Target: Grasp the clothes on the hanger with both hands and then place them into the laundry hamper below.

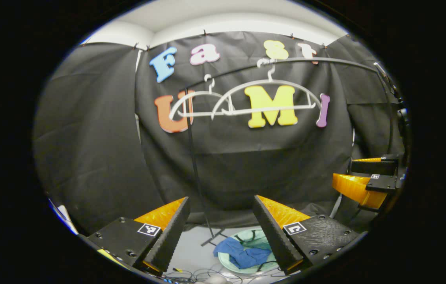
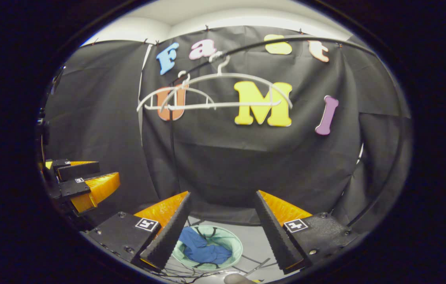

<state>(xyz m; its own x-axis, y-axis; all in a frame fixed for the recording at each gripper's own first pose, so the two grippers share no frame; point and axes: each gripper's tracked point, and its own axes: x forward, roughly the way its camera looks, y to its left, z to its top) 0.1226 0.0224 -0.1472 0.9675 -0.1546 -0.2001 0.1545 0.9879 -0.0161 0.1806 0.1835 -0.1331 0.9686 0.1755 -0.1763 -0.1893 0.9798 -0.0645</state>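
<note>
A blue garment lies crumpled inside the pale green laundry hamper on the floor. Two bare white hangers hang from a dark curved rail in front of the booth wall. My left gripper stands open above the hamper, nothing between its fingers. My right gripper is open too and holds nothing. In the left gripper view the right gripper shows at the right edge. In the right gripper view the left gripper shows at the left edge.
A thin black stand pole rises from the floor to the rail, left of the hamper. Loose cables trail on the grey floor near the hamper. Black cloth closes off the back and sides.
</note>
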